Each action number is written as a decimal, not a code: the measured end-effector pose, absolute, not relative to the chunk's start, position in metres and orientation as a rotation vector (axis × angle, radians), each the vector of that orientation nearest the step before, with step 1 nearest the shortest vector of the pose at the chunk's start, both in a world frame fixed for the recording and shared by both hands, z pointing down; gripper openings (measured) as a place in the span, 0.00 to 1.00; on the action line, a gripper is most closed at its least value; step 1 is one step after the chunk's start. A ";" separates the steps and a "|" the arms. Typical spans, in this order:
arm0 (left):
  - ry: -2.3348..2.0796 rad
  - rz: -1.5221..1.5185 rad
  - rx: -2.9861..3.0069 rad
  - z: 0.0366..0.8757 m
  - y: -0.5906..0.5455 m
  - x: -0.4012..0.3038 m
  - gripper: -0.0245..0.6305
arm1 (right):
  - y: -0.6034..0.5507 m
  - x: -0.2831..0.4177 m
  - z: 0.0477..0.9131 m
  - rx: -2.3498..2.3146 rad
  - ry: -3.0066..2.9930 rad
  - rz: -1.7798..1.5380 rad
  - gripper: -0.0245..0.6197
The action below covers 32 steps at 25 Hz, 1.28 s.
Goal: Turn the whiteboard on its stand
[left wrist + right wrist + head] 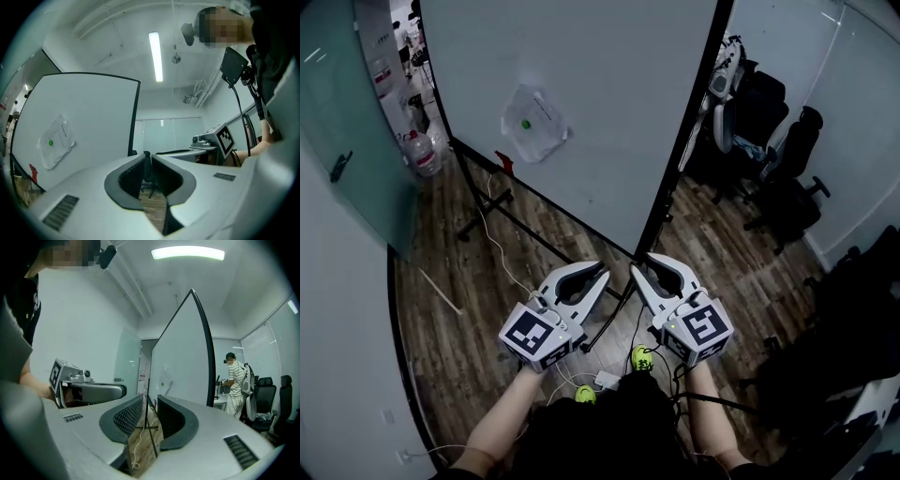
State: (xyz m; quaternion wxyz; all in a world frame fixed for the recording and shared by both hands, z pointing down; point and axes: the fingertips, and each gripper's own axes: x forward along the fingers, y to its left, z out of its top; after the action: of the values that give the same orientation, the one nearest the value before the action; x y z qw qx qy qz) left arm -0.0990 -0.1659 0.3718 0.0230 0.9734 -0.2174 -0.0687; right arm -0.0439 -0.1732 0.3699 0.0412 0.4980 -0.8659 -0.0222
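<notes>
- One whiteboard (600, 84): it stands upright on the far side of the wood floor, straight ahead of you. Its black post (688, 127) runs down the right edge, to just beyond your right gripper.
- One stand: thin black bars and a foot on the floor under the board's left half.
- Two grippers, side by side, near you and below the board.
- Your left gripper (602, 272): the jaws are drawn in to a thin slit at the tips. There is nothing between them; only floor and a distant chair show through.
- Your right gripper (642, 263): the jaws stand a little apart and hold nothing. Its own view shows floor and a thin stand bar through the gap, with the board to the right. The tips are just beside the foot of the post, and I cannot tell whether they touch it.
- One clear sleeve (534, 122) is stuck on the board's face. It holds a sheet with one green dot.
- One red tag (503, 161) at the board's lower left edge.
- One clear bottle (424, 155) on the floor, far left. I cannot tell what is in it.
- At least two black chairs (797, 141), far right.
- One white cable (492, 244) trails over the floor on the left.
- Two yellow-green shoes (642, 356), near, below the grippers.
- One other person (234, 385), in a striped shirt, stands beyond the board.
</notes>
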 end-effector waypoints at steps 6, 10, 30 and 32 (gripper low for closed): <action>-0.700 -0.219 3.019 0.369 -0.193 -0.086 0.10 | -0.208 -0.025 0.361 1.554 -2.633 -0.112 0.27; -0.763 -0.206 3.010 0.364 -0.211 -0.077 0.11 | -0.232 -0.008 0.356 1.550 -2.631 -0.129 0.33; -0.898 -0.199 2.960 0.364 -0.280 -0.012 0.17 | -0.324 0.061 0.346 1.510 -2.625 -0.097 0.52; -0.909 -0.195 2.955 0.364 -0.285 -0.011 0.17 | -0.332 0.066 0.347 1.515 -2.610 -0.097 0.52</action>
State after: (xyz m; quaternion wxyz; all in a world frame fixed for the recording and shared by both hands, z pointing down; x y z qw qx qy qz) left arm -0.0110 -0.2848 0.3643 0.0219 0.9536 -0.2935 -0.0630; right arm 0.0663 -0.3316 0.3474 0.0614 0.5008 -0.8628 -0.0320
